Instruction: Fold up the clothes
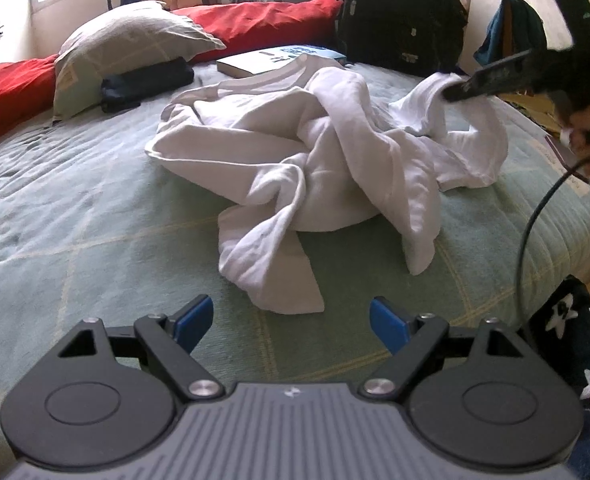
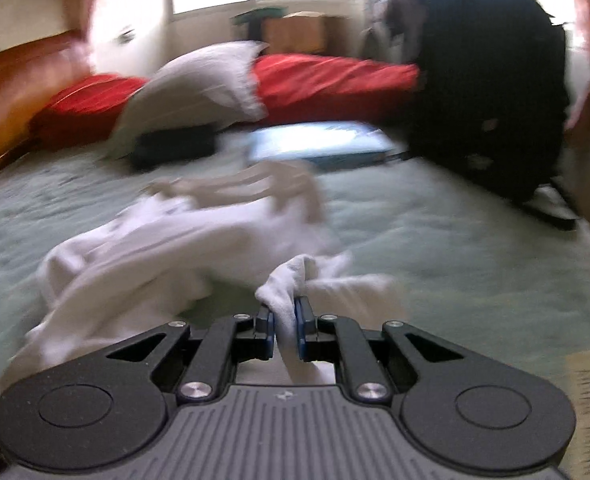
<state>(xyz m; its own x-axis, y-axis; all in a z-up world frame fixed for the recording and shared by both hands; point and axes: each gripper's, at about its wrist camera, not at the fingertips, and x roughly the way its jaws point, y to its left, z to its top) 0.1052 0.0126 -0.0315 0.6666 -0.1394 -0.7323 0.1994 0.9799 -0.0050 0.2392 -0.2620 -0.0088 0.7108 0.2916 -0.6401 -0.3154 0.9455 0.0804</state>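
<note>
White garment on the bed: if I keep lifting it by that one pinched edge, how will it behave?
Probably floppy: the white garment lies crumpled in soft folds and sags below the right tongs shut on its edge. It likely trails and untwists rather than lifting whole. It looks light; the open left tongs could steady a second corner.

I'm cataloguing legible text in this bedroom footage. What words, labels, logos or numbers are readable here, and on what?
Nothing can be read for certain.
Book on the bed: large blue lettering on its cover, too blurred and foreshortened to read; in the right wrist view it is smeared by motion.
Paper label at the bed's right edge: a line of print, too small to read.
Pillow: a small yellowish tag, illegible.
Left tongs: a small emblem on the body, no words.
</note>
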